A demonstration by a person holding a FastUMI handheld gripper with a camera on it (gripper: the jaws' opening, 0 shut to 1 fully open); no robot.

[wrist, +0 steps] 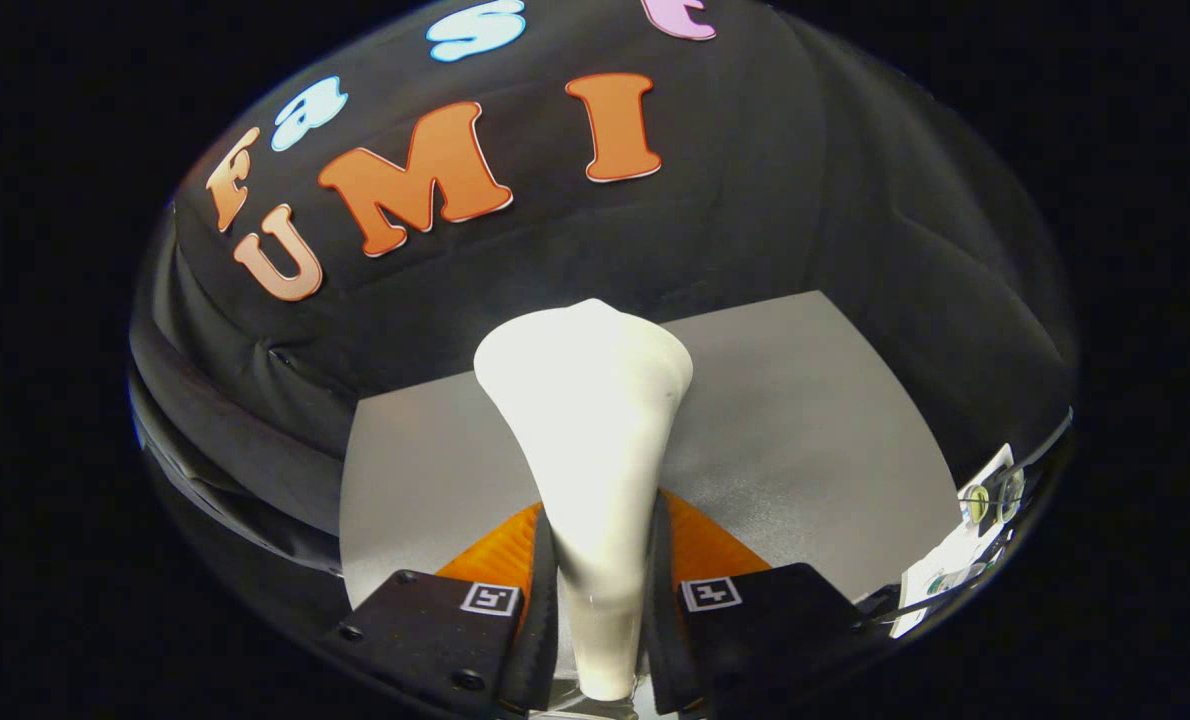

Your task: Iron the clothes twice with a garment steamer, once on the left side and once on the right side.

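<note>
A cream-white garment steamer point(590, 420) stands up between my fingers, its narrow handle low down and its wide head flaring out ahead. My gripper point(600, 600) is shut on the steamer's handle, with a finger point(540, 610) pressing on each side. Beneath and beyond the steamer lies a grey tabletop point(805, 440). The steamer's head hides what lies straight ahead of it; I see no garment.
The black cloth wall point(735, 230) of the booth rises right behind the grey tabletop and wraps round both sides. Some small white items with a round part point(980, 500) sit at the table's right edge.
</note>
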